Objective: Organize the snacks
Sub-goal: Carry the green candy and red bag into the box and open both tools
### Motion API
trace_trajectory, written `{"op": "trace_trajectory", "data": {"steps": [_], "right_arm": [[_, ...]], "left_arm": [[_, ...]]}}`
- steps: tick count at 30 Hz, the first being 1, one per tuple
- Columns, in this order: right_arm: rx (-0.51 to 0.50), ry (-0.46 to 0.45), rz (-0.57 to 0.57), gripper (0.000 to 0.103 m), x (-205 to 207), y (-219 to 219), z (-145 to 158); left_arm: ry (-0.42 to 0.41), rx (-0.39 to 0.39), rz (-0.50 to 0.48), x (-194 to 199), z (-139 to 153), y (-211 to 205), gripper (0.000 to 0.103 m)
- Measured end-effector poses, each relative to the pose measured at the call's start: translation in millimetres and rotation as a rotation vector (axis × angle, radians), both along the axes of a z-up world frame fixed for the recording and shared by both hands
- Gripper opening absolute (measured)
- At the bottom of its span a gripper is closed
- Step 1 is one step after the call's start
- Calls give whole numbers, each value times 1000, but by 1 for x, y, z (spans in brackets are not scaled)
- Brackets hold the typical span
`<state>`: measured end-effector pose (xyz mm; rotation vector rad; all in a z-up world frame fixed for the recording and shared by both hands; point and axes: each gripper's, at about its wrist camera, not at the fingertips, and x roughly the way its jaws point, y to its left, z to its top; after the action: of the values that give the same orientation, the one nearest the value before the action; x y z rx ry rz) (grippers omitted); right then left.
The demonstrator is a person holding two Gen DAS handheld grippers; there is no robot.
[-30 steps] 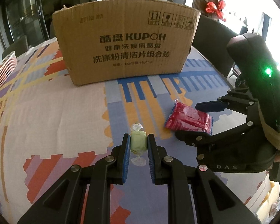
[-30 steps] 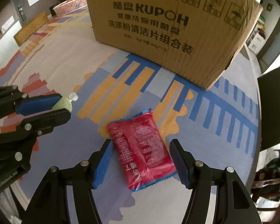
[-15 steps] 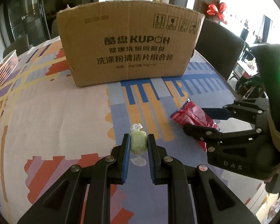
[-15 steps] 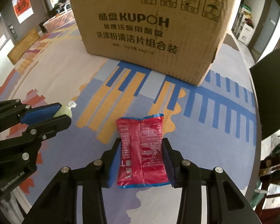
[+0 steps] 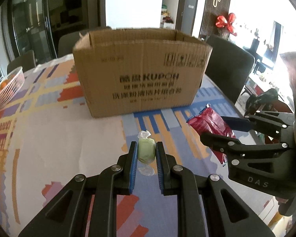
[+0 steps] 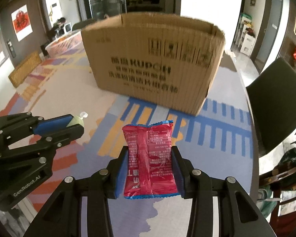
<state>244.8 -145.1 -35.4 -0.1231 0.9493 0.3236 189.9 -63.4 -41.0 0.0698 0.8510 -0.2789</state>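
Now both grippers carry a snack, each raised off the patterned surface (image 5: pixel 49 148) so it can clear the wall of the open cardboard box (image 5: pixel 142 75) standing at the far middle. The left gripper (image 5: pixel 146 154) has its blue-padded fingers (image 5: pixel 133 158) pinching a pale green wrapped candy (image 5: pixel 146 151) by its soft body, with the twisted clear wrapper ends left free at the near and far sides. That looks like a sensible hold, since the twists would likely slip.

The right gripper (image 6: pixel 150 167) has its fingers (image 6: pixel 122 169) pressed against the 2 long sides of a red snack packet (image 6: pixel 150 158), which stands up between them with its crimped top edge pointing toward the box. From the left camera the packet shows at the right, near the candy but apart from it. A pink basket (image 5: pixel 7 86) sits at the far left edge of the surface.

Compared with 1 second ago, the right fingers have gone from spread around the flat-lying packet to clamped on it. Both cameras now sit higher: the box's open top and inner walls are visible where only its printed front showed before. The box print is motion-blurred, which suggests travel toward it.
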Motion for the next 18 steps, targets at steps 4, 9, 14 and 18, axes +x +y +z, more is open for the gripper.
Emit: {"op": "trace_trajectory", "data": {"steps": [4, 9, 14, 18], "right_arm": [[18, -41, -24, 42, 0, 4, 16], [42, -90, -50, 42, 2, 6, 37], [58, -134, -61, 42, 8, 8, 56], [62, -167, -68, 42, 15, 10, 72]], "left_arm": [[-43, -2, -6, 2, 17, 2, 19], [-93, -9, -11, 6, 38, 4, 19], [-130, -9, -8, 15, 56, 8, 19], [-154, -11, -10, 25, 71, 10, 19]]}}
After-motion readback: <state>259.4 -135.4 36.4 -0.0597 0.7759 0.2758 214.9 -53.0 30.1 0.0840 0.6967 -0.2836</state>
